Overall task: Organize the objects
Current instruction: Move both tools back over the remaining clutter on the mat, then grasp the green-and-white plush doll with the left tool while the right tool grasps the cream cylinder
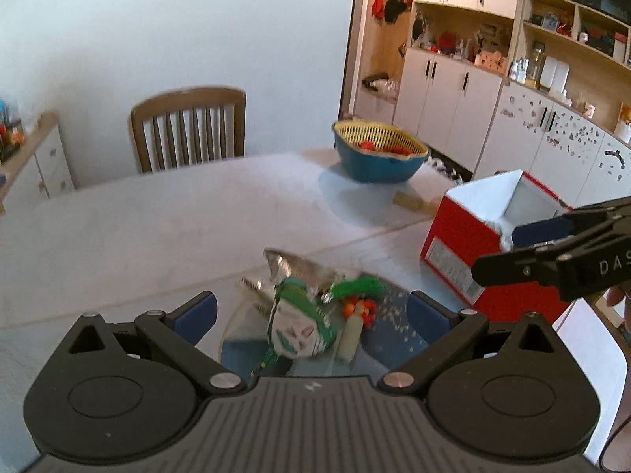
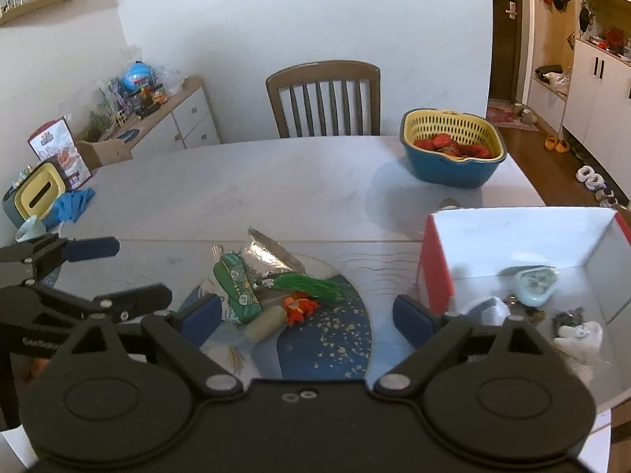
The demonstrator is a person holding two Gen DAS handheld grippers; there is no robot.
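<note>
Left gripper (image 1: 311, 311) spread wide, empty above snack packet (image 1: 297, 331), right gripper (image 2: 305, 313) likewise spread, holding nothing

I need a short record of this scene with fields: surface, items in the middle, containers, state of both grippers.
surface: white table
middle items: green snack packet, silver foil bag, orange toy, all on a blue mat
containers: red box, open, small items inside; blue basket with red contents
left gripper: open, empty
right gripper: open, empty

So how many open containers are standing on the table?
2: the blue basket at the table's far right, and the red box nearer, on the right. More may be hidden.
</note>
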